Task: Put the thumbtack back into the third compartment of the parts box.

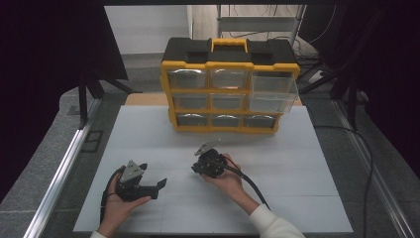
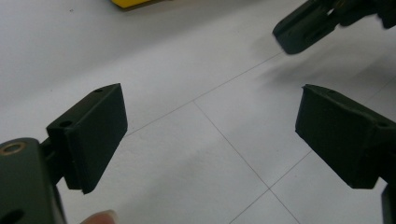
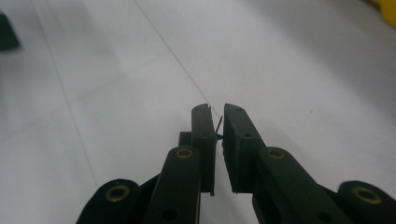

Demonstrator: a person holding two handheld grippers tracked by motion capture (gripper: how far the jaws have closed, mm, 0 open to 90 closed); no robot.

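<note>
1. Looking at the bottom of the high view, I see my left gripper [image 1: 159, 187] lying low over the white desk [image 1: 297, 198], jaws spread wide apart with nothing between them.
2. Just right of it, near frame centre, my right gripper [image 1: 197, 168] has its jaws brought nearly together; in the right gripper view a thin, small blue-tipped thing [image 3: 218, 134] sits in the narrow gap, too small to identify.
3. Farther back, in the upper middle, stands a yellow-and-black drawer organizer [image 1: 228, 87]; its upper-right clear drawer [image 1: 273, 91] is pulled out.
</note>
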